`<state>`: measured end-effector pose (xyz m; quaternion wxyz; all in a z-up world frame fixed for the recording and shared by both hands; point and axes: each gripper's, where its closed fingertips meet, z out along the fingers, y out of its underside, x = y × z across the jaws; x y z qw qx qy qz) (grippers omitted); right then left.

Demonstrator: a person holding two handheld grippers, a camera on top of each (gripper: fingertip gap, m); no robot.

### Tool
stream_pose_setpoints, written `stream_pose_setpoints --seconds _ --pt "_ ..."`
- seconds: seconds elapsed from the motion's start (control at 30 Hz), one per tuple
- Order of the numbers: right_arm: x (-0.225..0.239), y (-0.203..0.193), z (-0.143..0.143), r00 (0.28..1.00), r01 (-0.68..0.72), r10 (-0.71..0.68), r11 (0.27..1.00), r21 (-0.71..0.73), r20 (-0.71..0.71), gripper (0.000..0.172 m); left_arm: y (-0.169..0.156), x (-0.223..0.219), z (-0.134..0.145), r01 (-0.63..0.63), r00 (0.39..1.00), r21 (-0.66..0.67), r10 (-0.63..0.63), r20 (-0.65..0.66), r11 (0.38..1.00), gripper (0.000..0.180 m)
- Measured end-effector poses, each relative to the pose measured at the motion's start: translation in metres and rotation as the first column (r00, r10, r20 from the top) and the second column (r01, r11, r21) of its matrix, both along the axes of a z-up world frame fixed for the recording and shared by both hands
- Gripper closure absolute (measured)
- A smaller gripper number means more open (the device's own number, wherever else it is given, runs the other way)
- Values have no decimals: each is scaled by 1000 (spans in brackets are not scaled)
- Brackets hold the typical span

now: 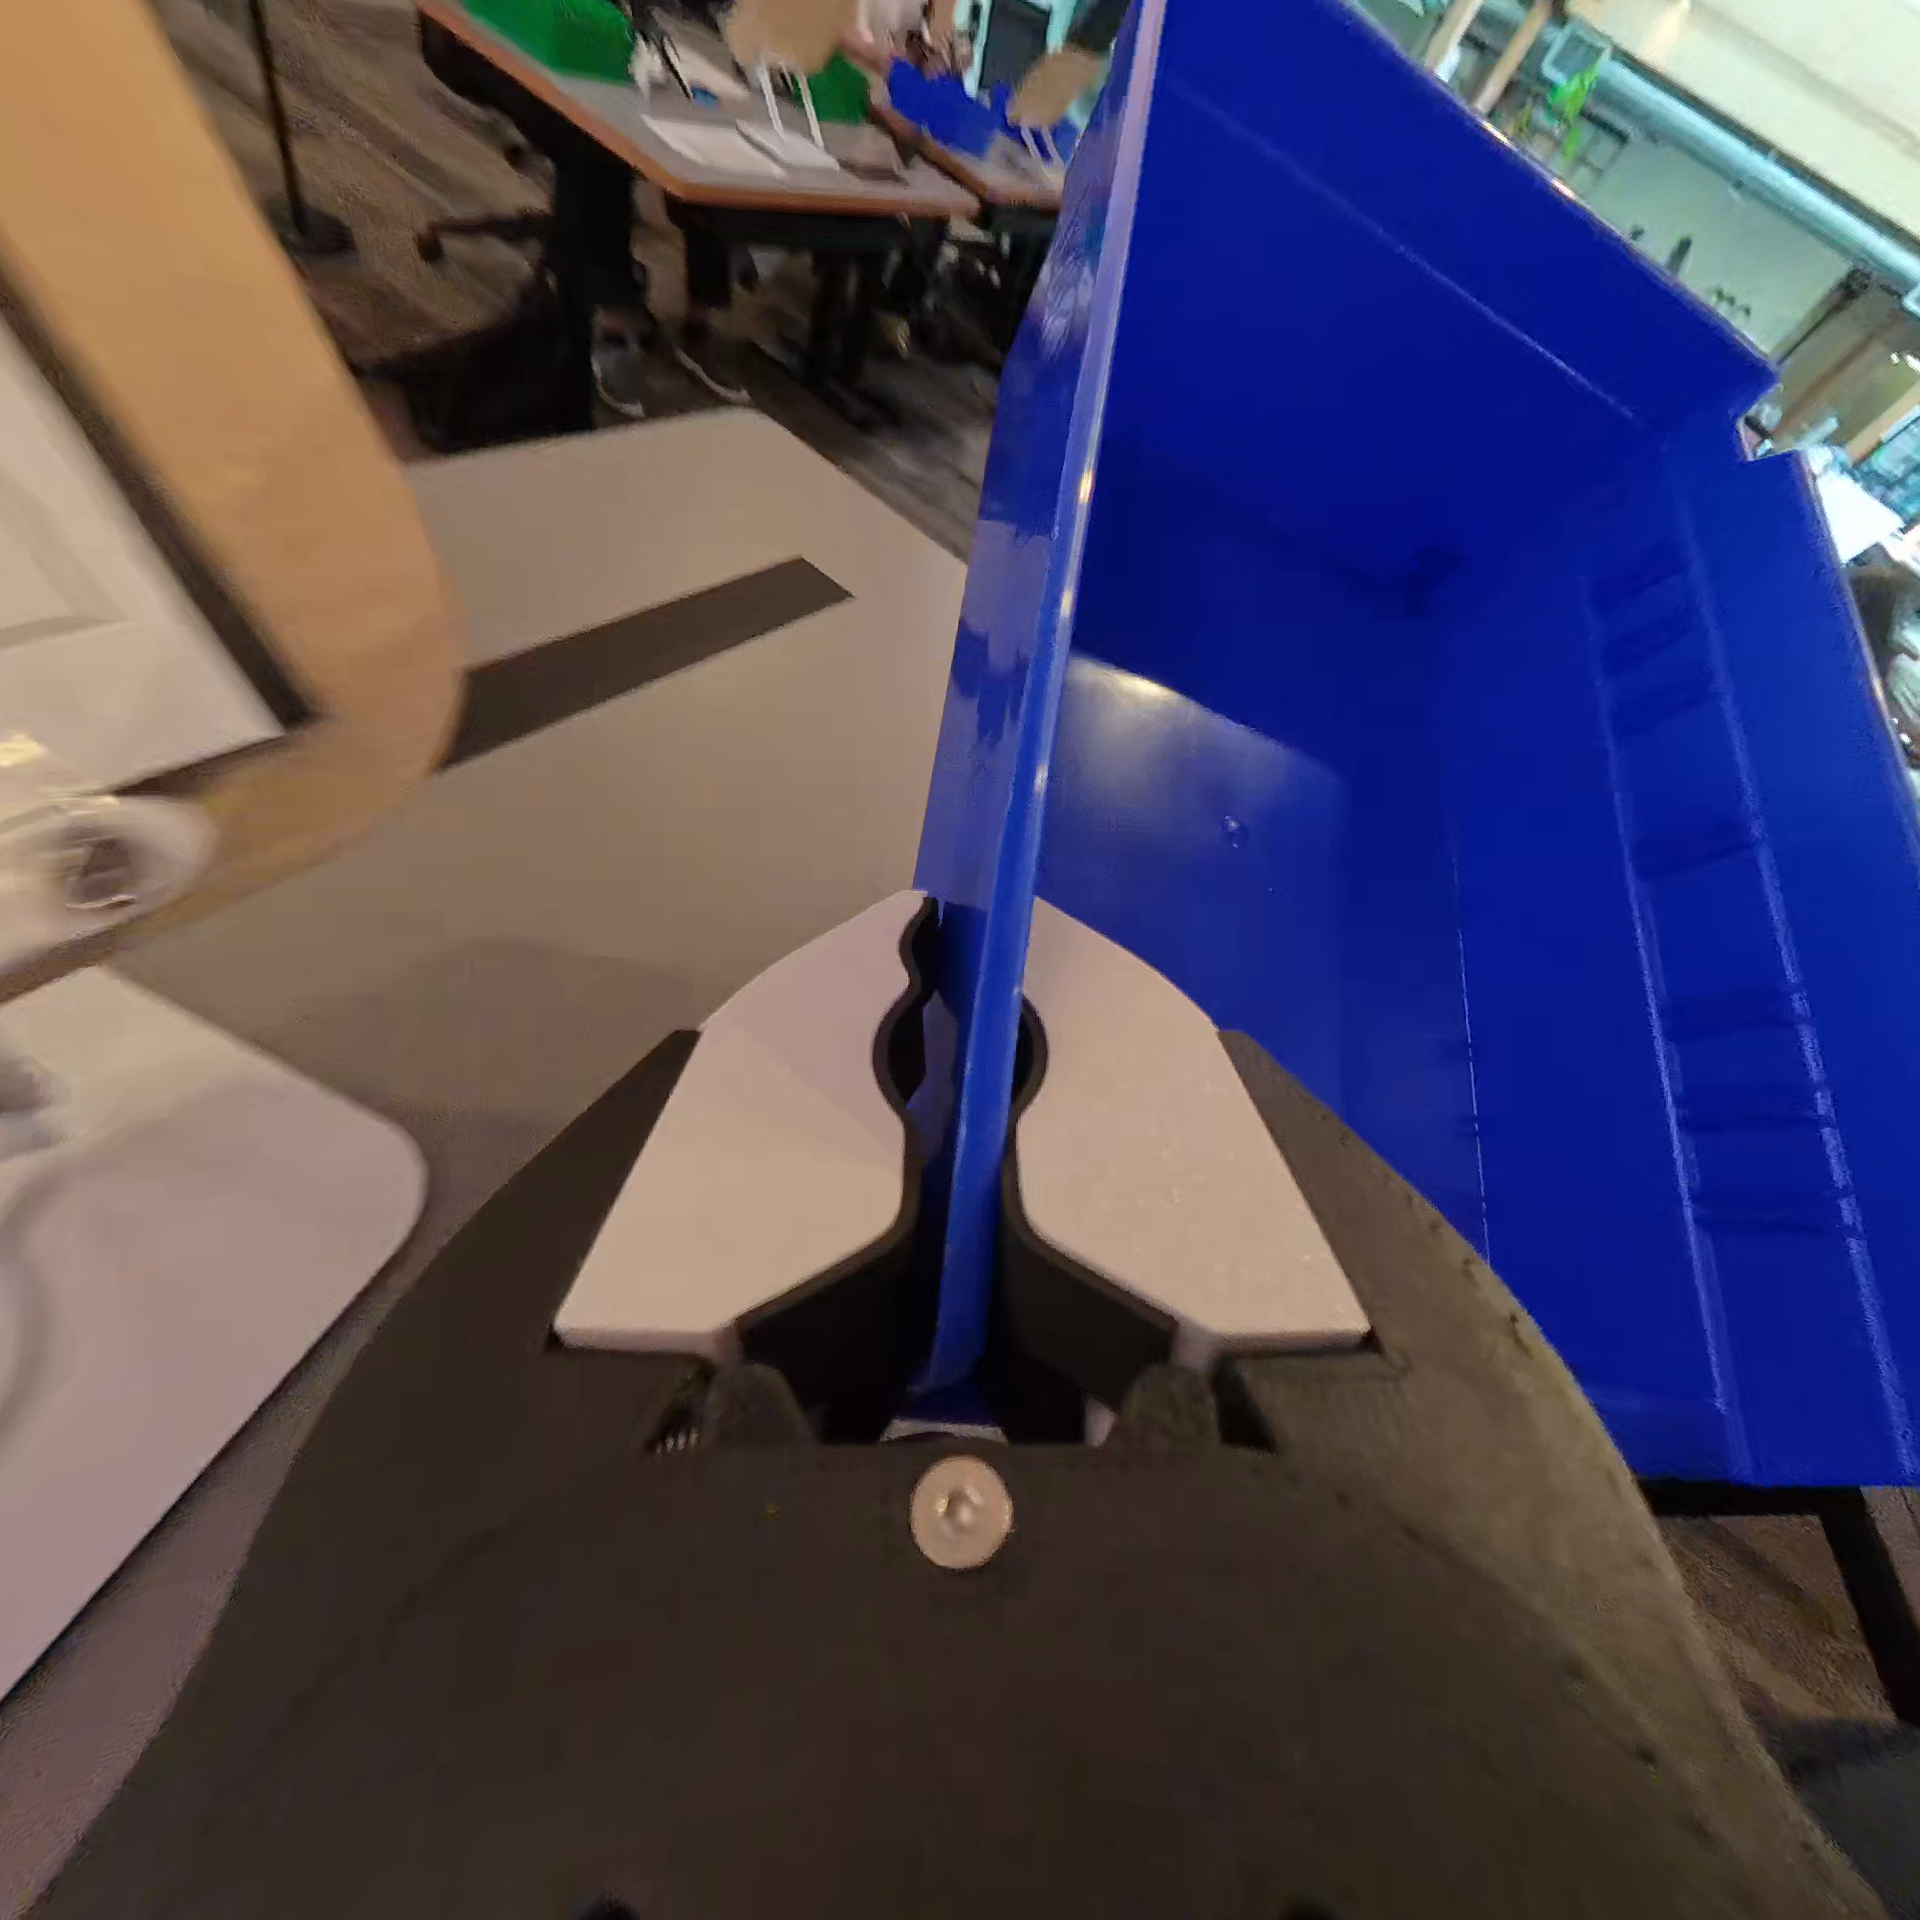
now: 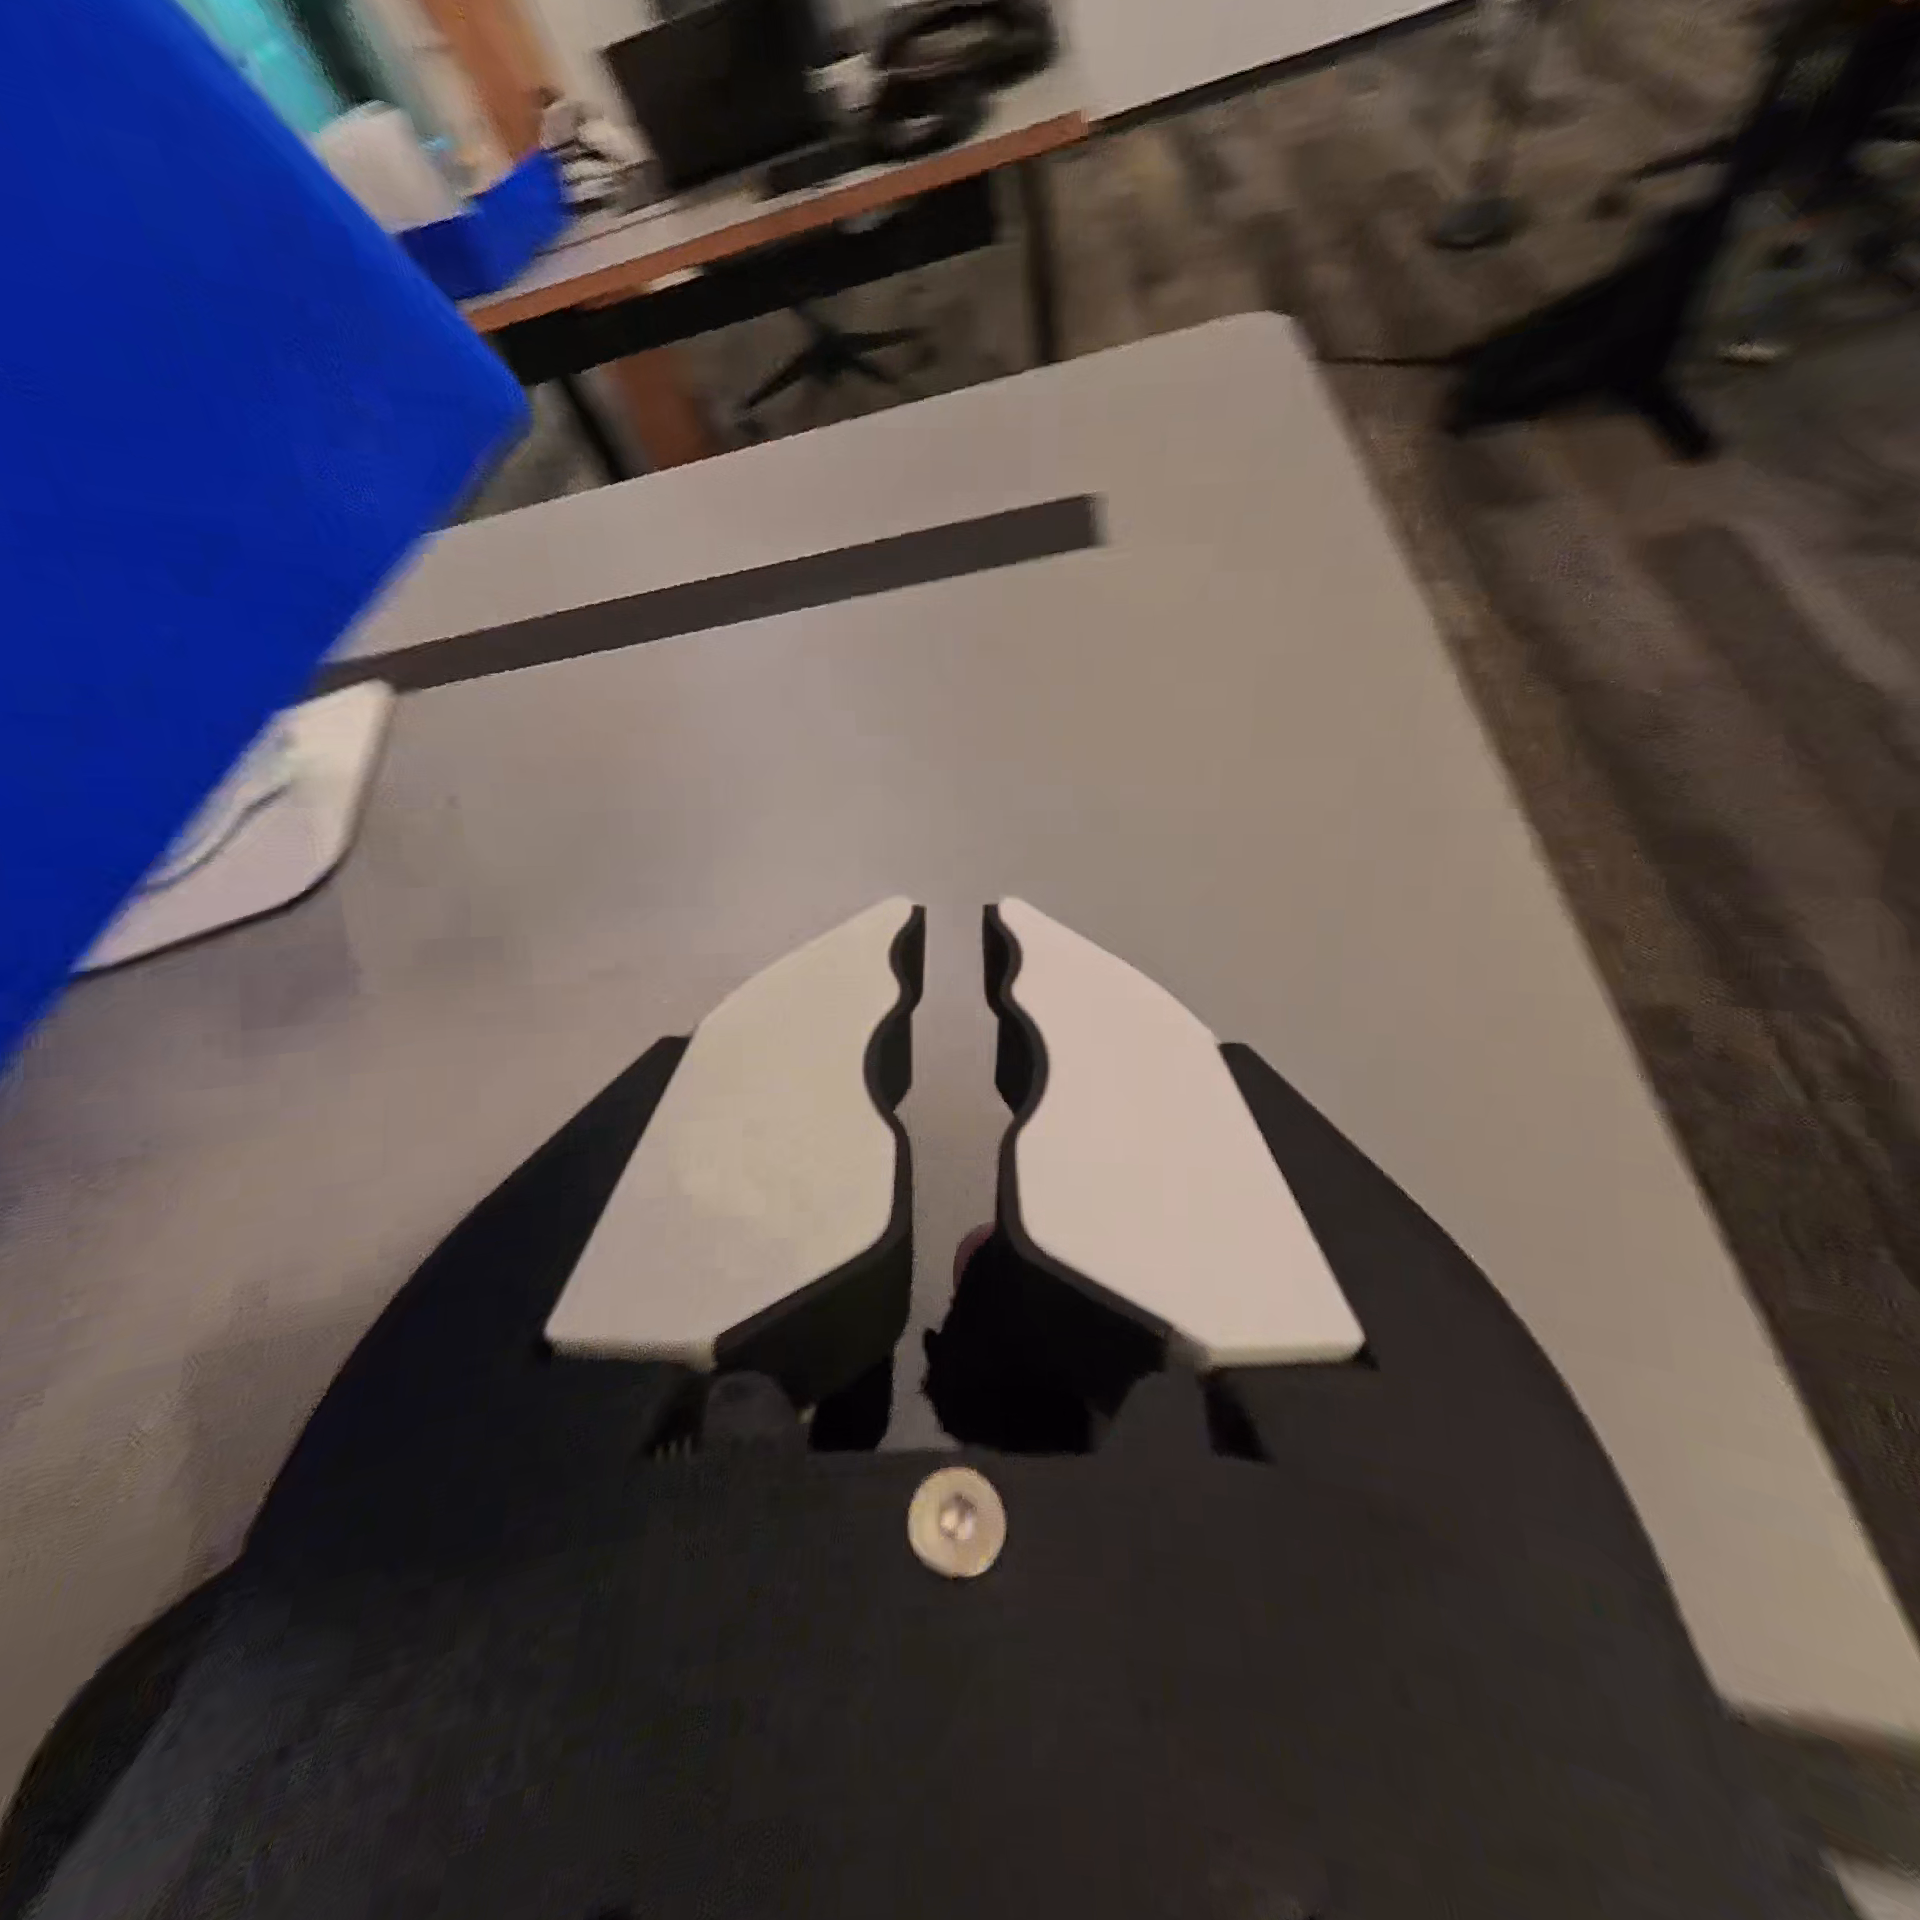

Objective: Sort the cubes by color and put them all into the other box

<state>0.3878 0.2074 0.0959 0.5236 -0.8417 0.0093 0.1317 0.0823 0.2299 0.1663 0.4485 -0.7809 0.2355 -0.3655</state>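
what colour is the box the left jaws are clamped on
Bright blue box, inside and out; clearest in the left wrist view.

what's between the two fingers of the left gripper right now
In the left wrist view, the thin side wall of the glossy blue plastic box runs between the left gripper's fingers, which are closed on it.

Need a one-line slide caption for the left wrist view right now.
Left gripper clamps the side wall of an empty, tilted blue box above the grey table.
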Motion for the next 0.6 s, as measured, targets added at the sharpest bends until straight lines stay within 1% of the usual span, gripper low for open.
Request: stream_pose_setpoints --seconds 0.03,0.1,0.17,0.23,0.27,0.33,0.43,0.47,0.53,0.57,0.6 --pt "19 -7 -2 997 69 -69 998 2 -15 161 8 18 -14 20 1000 -26 -20 -8 999 173" --pt "44 -23 -6 986 163 -163 987 11 -39 157 22 48 -40 35 999 -64 -36 -20 997 173" --pt "51 -37 -15 982 186 -187 982 -20 -27 154 37 70 -65 33 999 -99 -36 -29 995 173" --pt "50 -48 -19 978 208 -208 978 -6 -34 144 52 83 -87 13 999 -125 -18 -45 992 173" --pt "45 -52 -18 977 208 -207 978 9 -57 139 61 86 -97 -5 998 -124 -3 -63 992 173" --pt "23 -56 -20 984 164 -162 986 18 -75 117 76 89 -116 -47 995 -154 33 -95 987 173" --pt "-18 -57 -18 995 87 -84 995 56 -53 100 91 88 -135 -96 990 -167 76 -122 981 172" --pt "-36 -55 -20 997 47 -44 998 45 -59 92 93 87 -140 -106 989 -173 85 -122 979 172" --pt "-65 -51 -27 999 -8 9 1000 20 -47 87 95 86 -143 -117 989 -179 99 -106 977 171" --pt "-76 -48 -30 999 -22 22 1000 14 -26 88 96 84 -143 -131 987 -171 113 -110 977 170" --pt "-82 -45 -28 1000 -14 15 999 32 -26 94 98 82 -142 -138 987 -171 121 -110 976 170"
